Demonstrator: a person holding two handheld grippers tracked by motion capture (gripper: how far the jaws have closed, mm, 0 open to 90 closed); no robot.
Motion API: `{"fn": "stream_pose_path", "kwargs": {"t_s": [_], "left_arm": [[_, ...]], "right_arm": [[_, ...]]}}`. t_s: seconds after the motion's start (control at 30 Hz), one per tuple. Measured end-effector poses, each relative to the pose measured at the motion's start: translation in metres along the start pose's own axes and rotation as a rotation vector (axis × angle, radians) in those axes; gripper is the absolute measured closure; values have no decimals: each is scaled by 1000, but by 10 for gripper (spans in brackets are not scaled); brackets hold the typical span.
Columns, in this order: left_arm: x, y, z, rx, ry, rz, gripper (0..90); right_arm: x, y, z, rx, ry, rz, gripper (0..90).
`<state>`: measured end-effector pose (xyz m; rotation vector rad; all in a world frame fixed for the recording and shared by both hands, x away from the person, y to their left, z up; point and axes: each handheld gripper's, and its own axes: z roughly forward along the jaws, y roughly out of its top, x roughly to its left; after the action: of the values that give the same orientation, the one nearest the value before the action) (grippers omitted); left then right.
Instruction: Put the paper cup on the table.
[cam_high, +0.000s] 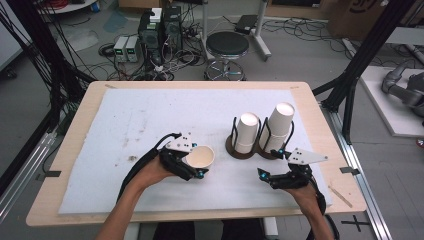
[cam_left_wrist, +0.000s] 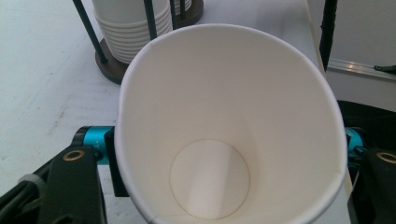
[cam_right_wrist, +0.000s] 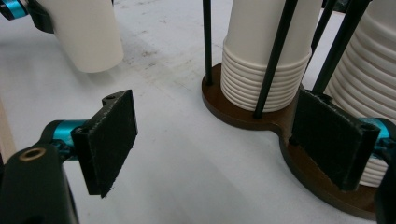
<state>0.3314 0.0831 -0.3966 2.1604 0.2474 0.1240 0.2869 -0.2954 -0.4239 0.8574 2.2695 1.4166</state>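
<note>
Paper cup (cam_high: 200, 156) hangs just above the white mat (cam_high: 150, 125) that covers the tabletop (cam_high: 75, 130), near the 7 o'clock side of the mat's middle, pinched across its wall by the left gripper (cam_high: 192, 167) and tipped so its open mouth faces up and toward the camera. At about 3 o'clock from it stands a dark two-bay holder (cam_high: 250, 149) with thin black rods, each bay carrying a stack of cups (cam_high: 246, 131), mouth down. Right gripper (cam_high: 272, 165) sits just at the holder's 5 o'clock edge, its jaws spread wide with nothing between them, one pad (cam_right_wrist: 109, 140) over bare mat and the other close to the holder's base. Judging by its look, the cup is very light, thin-walled and easily crushed or ovalled; a gentle squeeze low on the wall, where the base stiffens it, seems safest, since the smooth taper could slip upward under hard pressure.
</note>
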Motion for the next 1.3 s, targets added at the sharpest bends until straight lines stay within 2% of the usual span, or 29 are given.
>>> {"fn": "stream_pose_path", "kwargs": {"t_s": [0.47, 0.83, 1.3], "left_arm": [[-1, -3, 11, 29, -2, 4, 286], [-2, -6, 17, 9, 7, -5, 285], [-4, -10, 23, 29, 4, 0, 282]], "right_arm": [[0, -1, 0, 4, 1, 5, 151], [0, -3, 0, 8, -2, 9, 151], [-1, -3, -1, 3, -4, 13, 151]]}}
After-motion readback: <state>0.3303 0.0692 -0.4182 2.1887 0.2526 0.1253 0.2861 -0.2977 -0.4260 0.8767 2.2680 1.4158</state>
